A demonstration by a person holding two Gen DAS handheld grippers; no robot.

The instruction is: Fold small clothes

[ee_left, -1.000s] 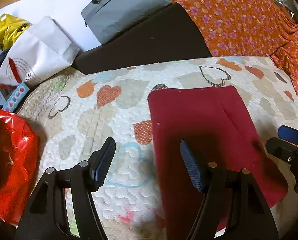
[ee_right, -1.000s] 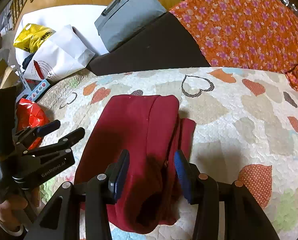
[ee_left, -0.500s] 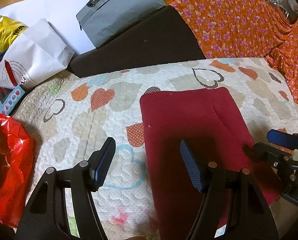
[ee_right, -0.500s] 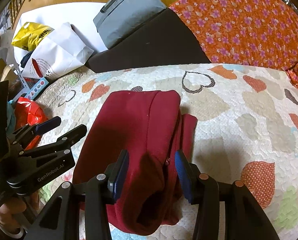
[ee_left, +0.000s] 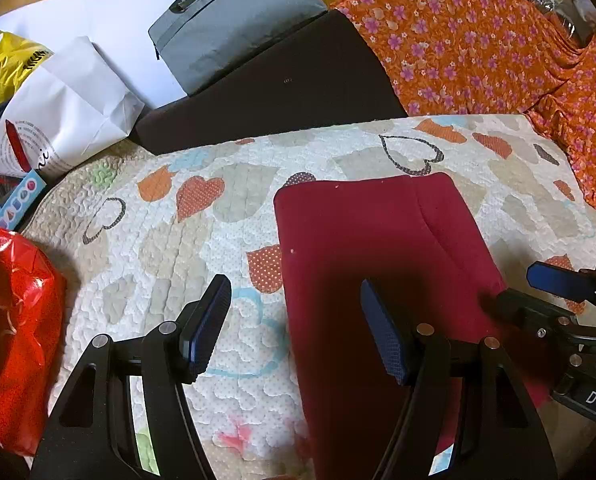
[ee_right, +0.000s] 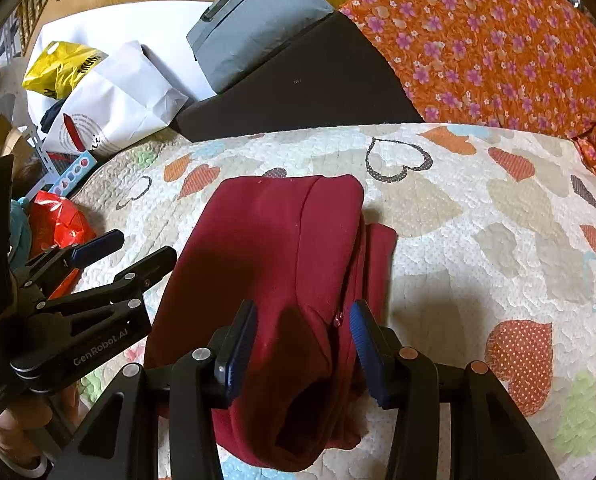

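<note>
Little had shifted: both grippers, left (ee_left: 292, 326) and right (ee_right: 302, 344), hovered with fingers apart (nothing clamped) over the folded dark-red fleece garment (ee_right: 274, 264), seemingly readying another fold.

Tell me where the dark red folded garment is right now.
The dark red folded garment lies on the heart-patterned quilt, centre of the right wrist view, between the right tongs' open pads, with the left tongs at its left edge.
</note>
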